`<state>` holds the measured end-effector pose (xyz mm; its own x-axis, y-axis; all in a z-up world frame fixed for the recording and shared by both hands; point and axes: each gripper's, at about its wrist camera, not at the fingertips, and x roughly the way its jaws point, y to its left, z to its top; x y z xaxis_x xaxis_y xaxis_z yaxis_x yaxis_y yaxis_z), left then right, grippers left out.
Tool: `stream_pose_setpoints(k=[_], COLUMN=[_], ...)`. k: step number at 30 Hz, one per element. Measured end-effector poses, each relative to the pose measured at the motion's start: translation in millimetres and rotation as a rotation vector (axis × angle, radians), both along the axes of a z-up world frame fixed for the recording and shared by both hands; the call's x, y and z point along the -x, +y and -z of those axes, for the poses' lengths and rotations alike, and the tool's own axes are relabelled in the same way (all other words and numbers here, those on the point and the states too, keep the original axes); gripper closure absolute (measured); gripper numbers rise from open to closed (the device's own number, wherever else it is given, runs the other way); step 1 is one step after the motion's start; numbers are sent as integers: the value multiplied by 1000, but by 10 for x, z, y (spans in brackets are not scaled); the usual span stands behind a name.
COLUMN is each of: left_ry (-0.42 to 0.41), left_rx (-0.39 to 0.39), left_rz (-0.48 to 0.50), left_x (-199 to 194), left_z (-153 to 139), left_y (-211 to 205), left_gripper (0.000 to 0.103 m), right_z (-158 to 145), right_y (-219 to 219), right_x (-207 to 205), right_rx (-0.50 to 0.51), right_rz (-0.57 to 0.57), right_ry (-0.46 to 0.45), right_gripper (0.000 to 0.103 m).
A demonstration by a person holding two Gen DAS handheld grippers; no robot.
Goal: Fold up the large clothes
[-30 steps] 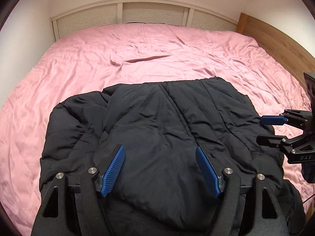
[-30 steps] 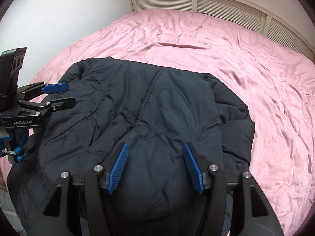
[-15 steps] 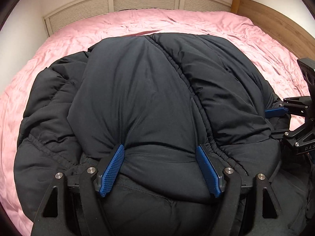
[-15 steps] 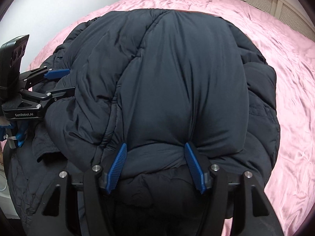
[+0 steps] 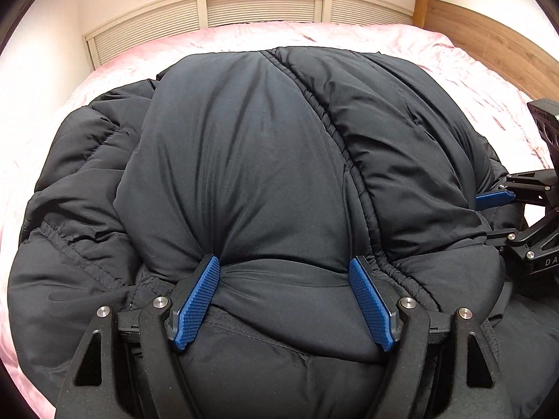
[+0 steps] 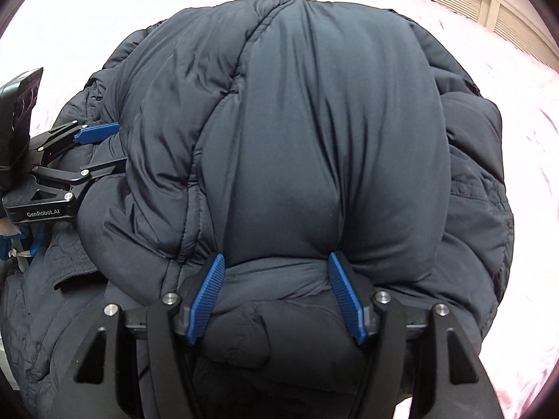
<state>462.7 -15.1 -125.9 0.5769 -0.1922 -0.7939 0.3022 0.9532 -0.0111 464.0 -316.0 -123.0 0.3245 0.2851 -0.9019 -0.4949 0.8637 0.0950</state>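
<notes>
Black puffer jacket (image 5: pixel 265 160) is lying bunched on a pink bedspread (image 5: pixel 223 40), filling most of both wrist views, its quilted panels bulging upward and a gathered seam running down the middle. Behind it, a slatted cream headboard (image 5: pixel 262 8) is standing against the wall, with a wooden side panel (image 5: pixel 489 35) running along the bed's right edge in the left wrist view. The left gripper (image 5: pixel 284 300) is holding its jaws wide apart, its blue pads (image 5: pixel 197 303) pressing into a thick roll of the padded fabric pinched between them. The right gripper (image 6: pixel 276 296) is standing somewhat narrower, its jaws likewise clamping a fat fold of the jacket, which is puckering at each pad. Each gripper is also showing at the edge of the other's view, side-on, with dark fabric bulging between its fingers. A cuffed sleeve end (image 6: pixel 70 272) is lying at the lower left of the right wrist view.
</notes>
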Motion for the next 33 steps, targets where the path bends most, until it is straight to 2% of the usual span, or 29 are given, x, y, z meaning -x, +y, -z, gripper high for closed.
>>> stream_pose_setpoints(k=[9,27,33], left_ry=[0,11,50], left_rx=[-4,-5,-15], left_rz=[-2,-17,3], left_x=[-10,-41,-30], left_z=[-2,-21,-144], left_y=[-25,-35,12], left_gripper=[27,26,25], right_z=[3,-72,-188], right_y=[-31,165,162], right_x=[7,120,146], right_rx=[-1,62,57], right_rz=[30,147,211], right_ry=[-12,-13,40], right_gripper=[41,39,37])
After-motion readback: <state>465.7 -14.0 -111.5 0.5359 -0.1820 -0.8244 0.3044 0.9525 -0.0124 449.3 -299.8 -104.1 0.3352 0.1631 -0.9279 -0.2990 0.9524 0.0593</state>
